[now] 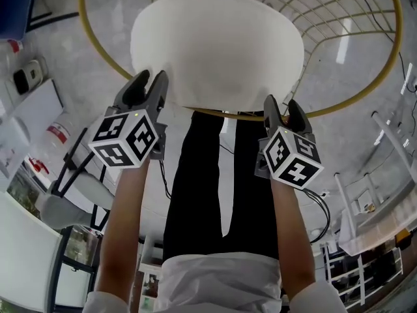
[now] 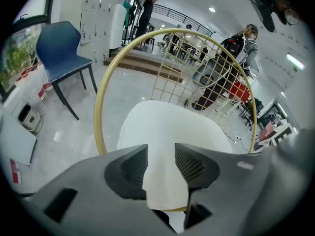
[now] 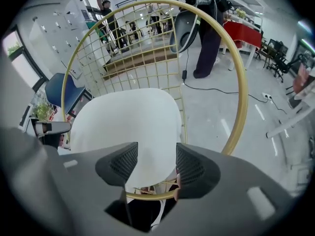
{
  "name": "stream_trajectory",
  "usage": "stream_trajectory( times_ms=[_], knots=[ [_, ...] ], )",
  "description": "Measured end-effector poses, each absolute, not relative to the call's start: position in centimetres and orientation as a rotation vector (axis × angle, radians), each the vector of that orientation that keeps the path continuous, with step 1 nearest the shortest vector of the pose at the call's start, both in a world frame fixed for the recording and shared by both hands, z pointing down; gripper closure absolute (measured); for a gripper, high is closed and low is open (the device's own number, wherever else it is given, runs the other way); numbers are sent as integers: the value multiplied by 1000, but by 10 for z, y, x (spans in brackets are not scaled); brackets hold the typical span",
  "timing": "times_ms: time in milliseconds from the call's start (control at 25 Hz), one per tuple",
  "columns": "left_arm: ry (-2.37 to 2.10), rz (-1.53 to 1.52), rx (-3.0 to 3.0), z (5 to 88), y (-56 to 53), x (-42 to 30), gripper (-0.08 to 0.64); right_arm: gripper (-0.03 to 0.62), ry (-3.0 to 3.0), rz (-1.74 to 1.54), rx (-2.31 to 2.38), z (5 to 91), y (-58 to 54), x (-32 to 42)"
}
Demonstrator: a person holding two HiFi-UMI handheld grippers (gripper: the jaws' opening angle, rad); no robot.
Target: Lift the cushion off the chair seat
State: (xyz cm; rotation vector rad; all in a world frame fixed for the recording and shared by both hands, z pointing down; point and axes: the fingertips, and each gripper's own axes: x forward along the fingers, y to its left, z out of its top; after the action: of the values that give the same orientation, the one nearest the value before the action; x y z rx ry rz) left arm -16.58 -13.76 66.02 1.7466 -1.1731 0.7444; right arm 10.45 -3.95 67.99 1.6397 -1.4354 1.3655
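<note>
A white cushion [image 1: 215,44] lies on the seat of a round gold wire chair [image 1: 89,38]. My left gripper [image 1: 148,80] is at the cushion's front left edge and my right gripper [image 1: 283,106] at its front right edge. In the left gripper view the jaws of the left gripper [image 2: 161,163] stand apart with a corner of the cushion [image 2: 167,127] between them. In the right gripper view the right gripper [image 3: 156,163] is open too. The front edge of the cushion [image 3: 128,117] sits between its jaws, and the gold rim [image 3: 241,97] shows just below.
The holder's black-trousered legs [image 1: 215,188] stand right against the chair's front. A blue chair [image 2: 61,48] stands at the left, with a grey office chair [image 1: 71,194] nearer. People [image 3: 206,28] and a red-topped table [image 3: 241,31] are behind the chair. Cables lie on the floor.
</note>
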Motion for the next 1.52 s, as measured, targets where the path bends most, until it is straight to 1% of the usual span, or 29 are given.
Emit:
stream_trajectory(
  times_ms=[200,280,320,480,920,1280,1400,1520],
  knots=[
    [-1247,798,1746,665,-160,-181,321,314,-1402,1410,1644,692,-41,101],
    [-1271,821,1746,666,-167,-185,298,311,-1392,1427,1640,696,-41,100],
    [-1281,832,1743,667,-170,-187,290,299,-1387,1430,1634,698,-40,100],
    [-1307,871,1709,674,-181,-193,273,262,-1375,1461,1610,707,-39,99],
    [-1349,915,1613,696,-184,-197,242,235,-1328,1532,1595,721,-40,98],
    [-1318,923,1560,707,-187,-192,238,243,-1293,1579,1597,728,-44,97],
    [-1308,945,1559,710,-186,-192,239,289,-1277,1594,1594,730,-44,99],
    [-1320,945,1551,708,-187,-196,291,325,-1273,1587,1597,730,-43,101]
  ],
)
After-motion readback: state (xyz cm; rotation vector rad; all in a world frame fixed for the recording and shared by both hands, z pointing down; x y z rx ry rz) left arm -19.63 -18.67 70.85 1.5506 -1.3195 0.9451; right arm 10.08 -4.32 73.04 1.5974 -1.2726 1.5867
